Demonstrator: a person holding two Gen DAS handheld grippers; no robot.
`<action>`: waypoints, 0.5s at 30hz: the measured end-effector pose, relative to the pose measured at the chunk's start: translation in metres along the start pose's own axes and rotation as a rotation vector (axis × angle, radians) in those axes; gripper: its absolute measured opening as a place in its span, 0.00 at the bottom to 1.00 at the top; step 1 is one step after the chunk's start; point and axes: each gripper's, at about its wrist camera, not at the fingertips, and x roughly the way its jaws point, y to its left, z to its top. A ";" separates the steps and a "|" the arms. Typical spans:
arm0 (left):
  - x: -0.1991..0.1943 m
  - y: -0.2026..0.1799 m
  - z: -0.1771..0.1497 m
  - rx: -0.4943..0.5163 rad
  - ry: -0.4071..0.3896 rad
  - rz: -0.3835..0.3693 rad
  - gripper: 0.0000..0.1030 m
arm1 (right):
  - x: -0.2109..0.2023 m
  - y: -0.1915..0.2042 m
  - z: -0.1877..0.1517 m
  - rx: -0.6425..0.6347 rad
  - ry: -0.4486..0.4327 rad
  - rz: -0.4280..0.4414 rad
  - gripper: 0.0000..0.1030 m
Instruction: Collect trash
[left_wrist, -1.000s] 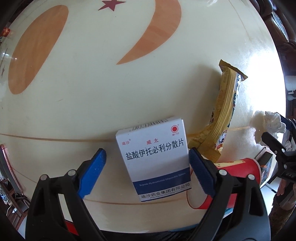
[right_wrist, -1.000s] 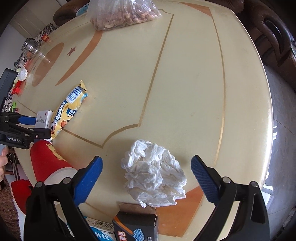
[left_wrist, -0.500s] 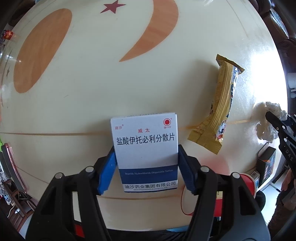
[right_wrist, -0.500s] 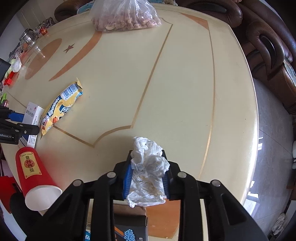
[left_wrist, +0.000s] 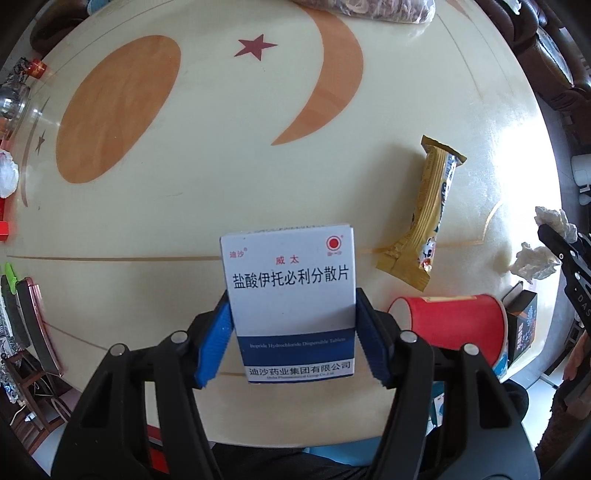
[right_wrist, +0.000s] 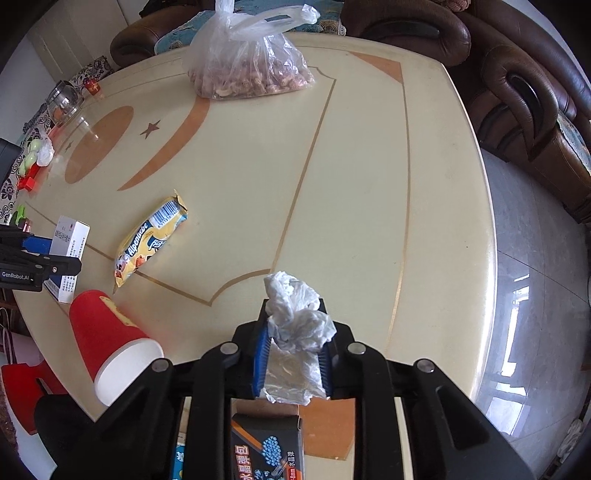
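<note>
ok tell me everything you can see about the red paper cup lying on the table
The red paper cup lies tipped on its side near the cream table's front edge, its white inside showing at the open mouth. A gold label marks its wall. It looks empty and undented. It rests between the white and blue medicine box, held in the left gripper, and a black carton. Nothing grips it.

Round table (right_wrist: 369, 184), cream w/ orange moon and star inlay. Bag of nuts (right_wrist: 251, 70) at far edge. Glass jar (right_wrist: 66, 98) far left. Brown sofa (right_wrist: 535, 103) behind.
</note>
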 end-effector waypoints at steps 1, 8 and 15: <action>-0.004 0.002 -0.003 0.001 -0.008 -0.001 0.60 | -0.004 0.000 -0.001 -0.002 -0.008 -0.002 0.22; -0.032 0.000 -0.026 0.012 -0.046 0.017 0.60 | -0.029 0.003 -0.004 0.000 -0.041 0.009 0.21; -0.054 -0.020 -0.058 0.031 -0.094 0.034 0.60 | -0.067 0.012 -0.010 -0.014 -0.091 0.004 0.21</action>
